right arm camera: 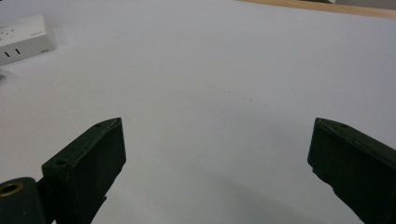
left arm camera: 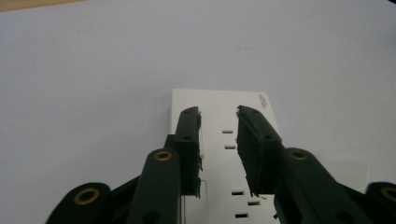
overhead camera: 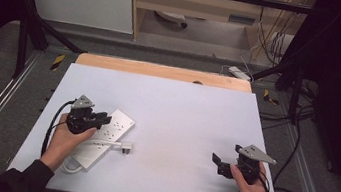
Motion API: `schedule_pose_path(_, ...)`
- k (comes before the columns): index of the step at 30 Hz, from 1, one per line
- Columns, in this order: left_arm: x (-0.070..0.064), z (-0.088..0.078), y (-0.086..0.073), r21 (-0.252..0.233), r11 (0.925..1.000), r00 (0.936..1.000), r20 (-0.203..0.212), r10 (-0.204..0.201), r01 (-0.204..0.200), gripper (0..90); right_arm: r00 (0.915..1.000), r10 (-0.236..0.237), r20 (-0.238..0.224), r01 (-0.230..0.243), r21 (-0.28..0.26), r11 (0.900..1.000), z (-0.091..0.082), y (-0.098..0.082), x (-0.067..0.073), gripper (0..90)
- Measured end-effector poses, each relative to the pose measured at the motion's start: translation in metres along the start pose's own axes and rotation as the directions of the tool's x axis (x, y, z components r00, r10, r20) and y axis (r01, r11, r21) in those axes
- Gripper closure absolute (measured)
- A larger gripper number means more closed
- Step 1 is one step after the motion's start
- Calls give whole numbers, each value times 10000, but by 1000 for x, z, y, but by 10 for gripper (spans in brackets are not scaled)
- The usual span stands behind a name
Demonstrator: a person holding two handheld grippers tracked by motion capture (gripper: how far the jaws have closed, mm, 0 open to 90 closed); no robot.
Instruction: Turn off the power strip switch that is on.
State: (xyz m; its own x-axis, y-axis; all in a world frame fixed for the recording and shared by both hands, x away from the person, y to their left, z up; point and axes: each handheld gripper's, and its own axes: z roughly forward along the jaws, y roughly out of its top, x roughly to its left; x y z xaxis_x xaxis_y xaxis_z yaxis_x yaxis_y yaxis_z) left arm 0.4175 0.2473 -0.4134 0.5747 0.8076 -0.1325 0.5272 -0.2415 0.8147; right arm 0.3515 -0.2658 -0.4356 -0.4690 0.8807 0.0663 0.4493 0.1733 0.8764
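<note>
Grippers over white tabletop, power strip under left one

Left hand [overhead camera: 65, 141] comes in from near-left edge w/ left gripper [overhead camera: 103, 118] angled down over the power strip [overhead camera: 102, 137], jaws a little apart above its socket face, not clamping it. Strip lies diagonal on left side of tabletop [overhead camera: 175, 122]; its plug [overhead camera: 124, 147] lies just right of it. Right hand [overhead camera: 251, 188] sits near-right, well apart from strip, right gripper [overhead camera: 217, 162] w/ jaws wide apart over bare surface.
</note>
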Motion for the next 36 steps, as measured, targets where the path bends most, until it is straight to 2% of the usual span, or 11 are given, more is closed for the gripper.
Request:
schedule_pose_path(3, 0, 0, 1, -62, 10000, 10000, -49, -74, 74, 616, 10000, 2, 1, -2, -1, 10000, 0, 0, 0, 46)
schedule_pose_path(10, -1, -1, 4, -339, 9994, 9998, -146, -103, 98, 359, 10000, -2, -2, 2, -4, 10000, 0, 0, 0, 46)
schedule_pose_path(13, -2, -1, 5, -359, 9992, 9994, -287, -201, 191, 266, 10000, -5, -9, 5, 6, 10000, 0, 0, 0, 46)
schedule_pose_path(15, -4, -2, 6, -324, 9994, 9990, -438, -105, 90, 220, 10000, -1, -4, 1, 11, 10000, 0, 0, 0, 46)
schedule_pose_path(18, -5, -2, 7, -273, 9994, 9995, -218, -231, 225, 154, 10000, -12, -15, 12, 31, 10000, 0, 0, 0, 45)
schedule_pose_path(24, -9, -4, 9, -264, 9996, 9999, -6, -132, 132, 120, 10000, -11, -13, 11, 32, 10000, 0, 0, 0, 45)
schedule_pose_path(36, -9, -17, 14, -456, 9986, 9992, 319, -258, 272, 95, 10000, -12, -11, 12, 41, 10000, 1, 0, 0, 44)
